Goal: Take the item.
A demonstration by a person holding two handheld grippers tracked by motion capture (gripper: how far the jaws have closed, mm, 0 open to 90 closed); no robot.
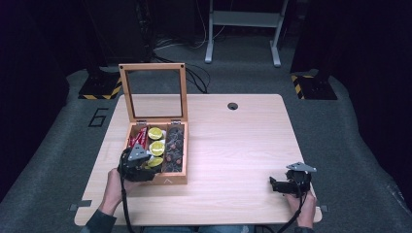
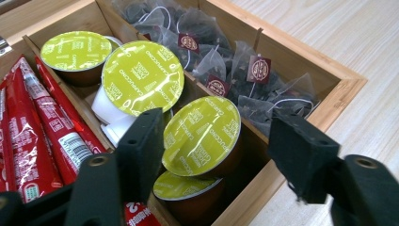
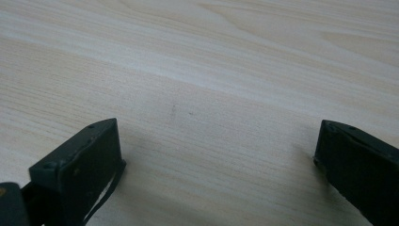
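Black jaws of the left tongs (image 2: 214, 162) stand spread around a tilted green-lidded coffee capsule (image 2: 202, 136) in the middle compartment of the wooden box (image 2: 346, 84), apparently lined up to pinch it. Tea bags (image 2: 254, 75) lie beyond. Right tongs (image 3: 216, 165) rest spread over bare table (image 3: 211, 70), idle.

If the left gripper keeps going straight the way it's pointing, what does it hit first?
Most likely the nearest green-lidded capsule in the wooden box: it sits between the open jaws of the left gripper. Depth is hard to judge, so a jaw might clip the box's near rim first.
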